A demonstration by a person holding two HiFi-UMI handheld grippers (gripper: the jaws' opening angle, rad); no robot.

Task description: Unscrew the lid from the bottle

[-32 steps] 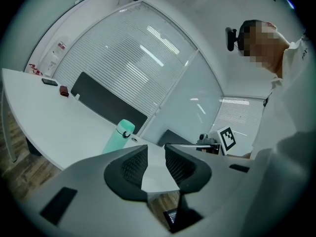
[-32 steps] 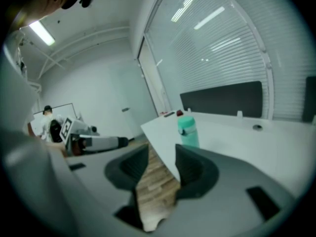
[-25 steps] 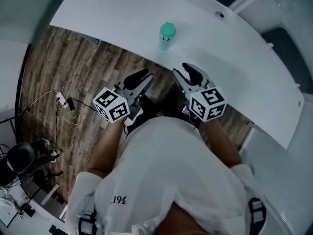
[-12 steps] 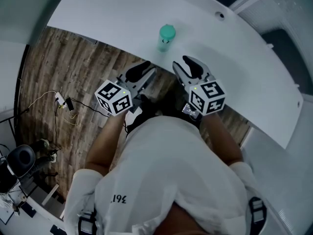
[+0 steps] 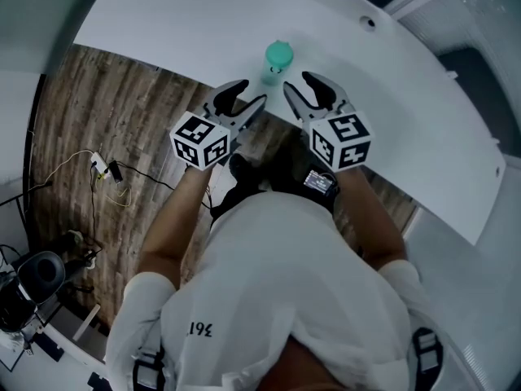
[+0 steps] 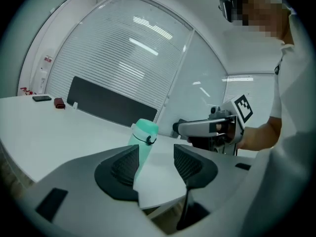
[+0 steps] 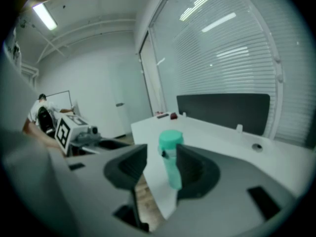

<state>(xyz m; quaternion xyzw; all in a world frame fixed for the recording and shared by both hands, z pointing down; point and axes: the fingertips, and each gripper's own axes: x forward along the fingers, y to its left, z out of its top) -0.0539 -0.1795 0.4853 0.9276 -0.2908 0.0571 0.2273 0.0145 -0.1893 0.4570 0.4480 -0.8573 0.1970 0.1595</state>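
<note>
A mint-green bottle (image 5: 278,59) with its lid on stands upright near the front edge of the white curved table (image 5: 187,23). Both grippers hover at that edge, short of the bottle. My left gripper (image 5: 237,106) is open; its jaws have just been opening, with nothing between them. In the left gripper view the bottle (image 6: 143,138) shows beyond the gripper (image 6: 155,164), left of centre. My right gripper (image 5: 313,96) is open too. In the right gripper view the bottle (image 7: 171,158) stands beyond the gripper (image 7: 160,169), framed by the jaws, not touched.
A round cable hole (image 5: 368,24) sits further back on the table. A dark panel (image 6: 111,103) and small objects (image 6: 59,103) lie at its far side. Wood floor with a power strip and cables (image 5: 103,169) is at the left. My body fills the lower head view.
Both grippers have moved forward to the table's edge, closer to the bottle. The left gripper's jaws stand wider apart than before.
</note>
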